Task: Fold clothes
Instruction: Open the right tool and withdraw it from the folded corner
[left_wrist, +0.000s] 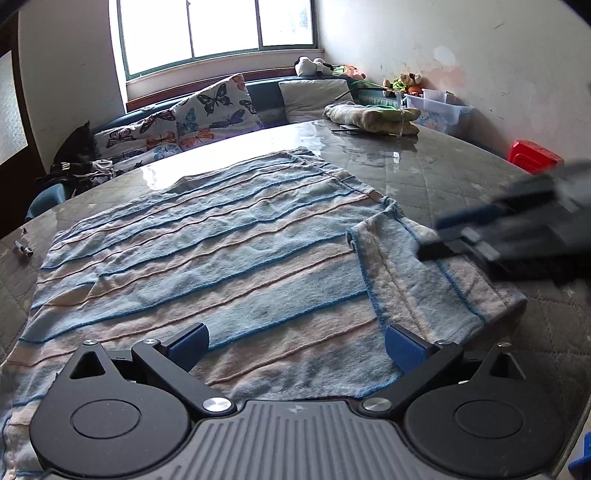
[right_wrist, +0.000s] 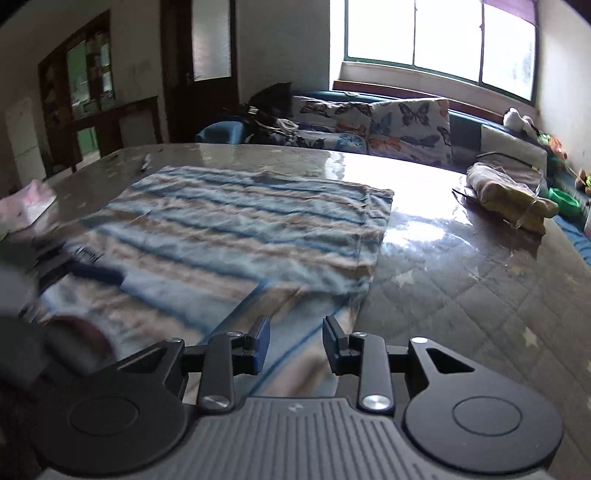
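Nearest, the left gripper (left_wrist: 295, 341) stands wide open and empty above the near edge of the striped cloth (left_wrist: 207, 251). The right gripper (right_wrist: 295, 345) is narrowly parted — nothing between its pads — over the cloth's near right corner, where a flap (left_wrist: 424, 273) already lies turned over. The fold looks barely begun; the next move probably calls for pinching an edge at each side and carrying it across evenly. The cloth lies flat in the middle of the glossy counter (left_wrist: 443, 173). Farther right sits a folded bundle (left_wrist: 373, 116); beyond — butterfly cushions (left_wrist: 218, 107), a bright window (left_wrist: 221, 29).
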